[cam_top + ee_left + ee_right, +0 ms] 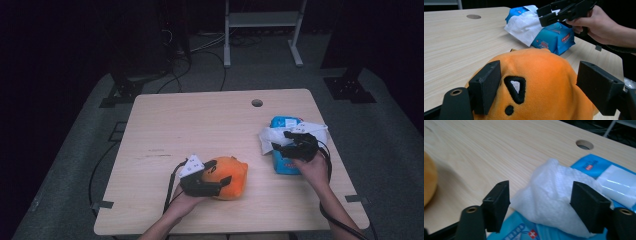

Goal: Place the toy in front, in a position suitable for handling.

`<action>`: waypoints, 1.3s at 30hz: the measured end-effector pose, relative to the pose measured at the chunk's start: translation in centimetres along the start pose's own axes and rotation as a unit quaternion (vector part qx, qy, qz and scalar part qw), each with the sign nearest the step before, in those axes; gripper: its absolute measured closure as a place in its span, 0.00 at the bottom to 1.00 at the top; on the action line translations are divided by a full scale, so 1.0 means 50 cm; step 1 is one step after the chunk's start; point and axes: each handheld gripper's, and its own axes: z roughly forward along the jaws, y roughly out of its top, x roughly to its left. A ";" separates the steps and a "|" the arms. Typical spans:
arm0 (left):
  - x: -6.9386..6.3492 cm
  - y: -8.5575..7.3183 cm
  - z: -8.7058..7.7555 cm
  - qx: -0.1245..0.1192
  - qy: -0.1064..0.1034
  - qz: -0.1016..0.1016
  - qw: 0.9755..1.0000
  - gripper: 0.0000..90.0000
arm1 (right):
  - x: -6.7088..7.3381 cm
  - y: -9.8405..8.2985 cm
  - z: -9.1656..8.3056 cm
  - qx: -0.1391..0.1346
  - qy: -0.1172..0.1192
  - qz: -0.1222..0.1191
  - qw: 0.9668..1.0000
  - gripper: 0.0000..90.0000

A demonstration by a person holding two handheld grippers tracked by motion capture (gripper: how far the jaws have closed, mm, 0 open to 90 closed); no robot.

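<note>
An orange plush toy [231,176] lies near the table's front edge. My left gripper [218,174] straddles it from the left. In the left gripper view the toy [541,75] sits between the jaws, one pad [486,87] against the fabric and the other just off it, so the gripper [541,72] is open. A blue wipes pack [283,122] lies at the right, with a white wipe [269,136] pulled up out of it. My right gripper [281,140] hovers over that wipe [551,187], jaws open on either side without pinching it [540,195].
The wooden table [200,120] has a round cable hole [257,103] near its far edge. Cables trail from both grippers off the front. Beyond the table are a grey floor, dark stands and a white frame [262,22].
</note>
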 end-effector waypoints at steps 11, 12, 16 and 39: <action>0.001 0.000 0.000 0.000 -0.004 -0.003 1.000 0.22 | -0.019 -0.006 -0.001 0.041 -0.032 0.023 0.998 0.72; 0.001 0.000 0.000 0.000 -0.004 -0.003 1.000 0.22 | -0.022 -0.008 -0.003 0.040 -0.030 0.031 0.998 0.73; 0.004 0.000 0.000 0.001 -0.006 -0.001 1.000 0.22 | -0.027 -0.010 -0.004 0.037 -0.018 0.043 0.998 0.80; 0.005 -0.004 0.003 0.000 -0.006 0.009 1.000 0.21 | -0.055 -0.012 -0.050 -0.005 0.030 0.109 0.994 0.97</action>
